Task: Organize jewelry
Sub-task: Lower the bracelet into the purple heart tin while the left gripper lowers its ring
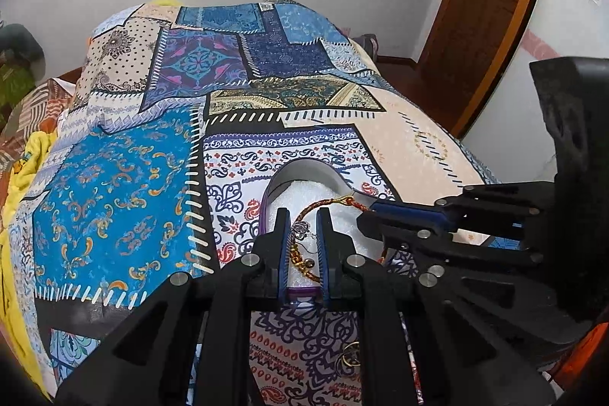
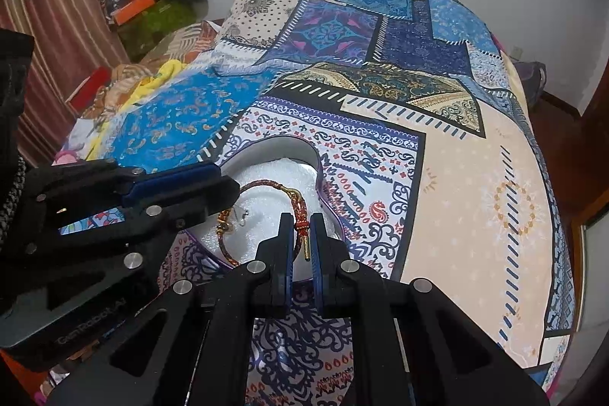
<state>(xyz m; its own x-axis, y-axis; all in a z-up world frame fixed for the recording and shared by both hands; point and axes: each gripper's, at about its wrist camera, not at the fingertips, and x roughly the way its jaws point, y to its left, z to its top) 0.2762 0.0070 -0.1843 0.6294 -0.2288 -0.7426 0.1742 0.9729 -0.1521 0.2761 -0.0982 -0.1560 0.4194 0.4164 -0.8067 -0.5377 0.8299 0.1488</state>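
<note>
Both tools, left (image 1: pixel 304 234) and right (image 2: pixel 302 234), pinching bracelet (image 2: pixel 266 183) mid-frame, probably spreading it flat over box (image 2: pixel 289 143).

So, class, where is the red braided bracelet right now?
The red braided bracelet lies looped over the white padding of the open jewelry box on the patchwork bedspread, near centre in both views, between the left gripper and right gripper.
</note>
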